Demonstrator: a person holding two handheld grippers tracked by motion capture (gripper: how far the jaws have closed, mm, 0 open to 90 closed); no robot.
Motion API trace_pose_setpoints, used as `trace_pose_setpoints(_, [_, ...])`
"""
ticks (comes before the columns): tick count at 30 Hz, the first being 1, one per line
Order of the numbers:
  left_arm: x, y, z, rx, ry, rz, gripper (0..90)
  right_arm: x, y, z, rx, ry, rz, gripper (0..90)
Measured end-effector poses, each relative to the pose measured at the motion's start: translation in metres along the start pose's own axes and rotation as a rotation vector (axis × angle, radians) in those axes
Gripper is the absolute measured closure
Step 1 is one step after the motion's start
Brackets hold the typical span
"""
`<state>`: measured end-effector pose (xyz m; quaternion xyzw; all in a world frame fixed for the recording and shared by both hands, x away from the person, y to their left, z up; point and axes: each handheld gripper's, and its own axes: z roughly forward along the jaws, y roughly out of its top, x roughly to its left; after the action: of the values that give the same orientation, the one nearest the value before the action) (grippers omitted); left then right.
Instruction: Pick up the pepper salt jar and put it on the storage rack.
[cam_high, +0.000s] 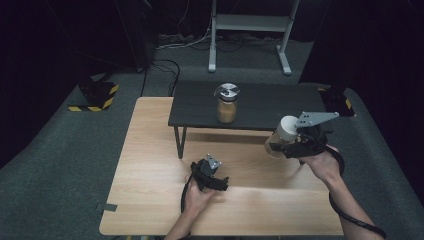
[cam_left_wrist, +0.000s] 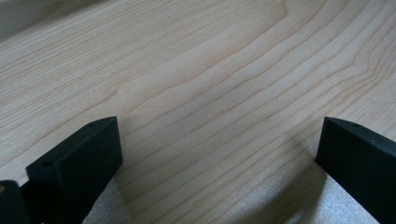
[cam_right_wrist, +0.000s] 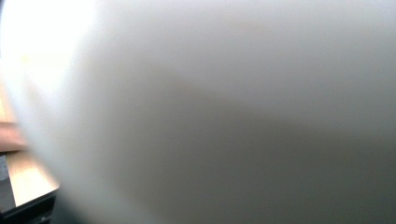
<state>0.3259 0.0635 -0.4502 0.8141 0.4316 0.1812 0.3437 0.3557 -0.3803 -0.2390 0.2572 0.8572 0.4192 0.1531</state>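
Two jars: one amber-filled (cam_high: 226, 106) on one dark shelf (cam_high: 260, 107), one white-lidded (cam_high: 282, 135); two grippers (cam_high: 220, 182) (cam_high: 292, 147); one wooden table (cam_high: 150, 165)

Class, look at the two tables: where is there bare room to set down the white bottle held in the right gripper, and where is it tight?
Free: the dark shelf left of the jar, its right half, and the wooden table left of the left gripper. Tight: around the jar and near the right gripper holding the white bottle.
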Motion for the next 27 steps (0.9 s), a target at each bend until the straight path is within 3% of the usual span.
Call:
trace_pose_setpoints(13, [0.0, 0.0, 0.0, 0.002, -0.001, 0.002, 0.4, -0.02, 0.033, -0.011, -0.024, -0.018, 0.014, 29.7])
trace_pose_setpoints(27, [0.0, 0.0, 0.0, 0.003, -0.001, 0.003, 0.4, -0.032, 0.048, 0.007, -0.025, -0.121, 0.073, 29.8])
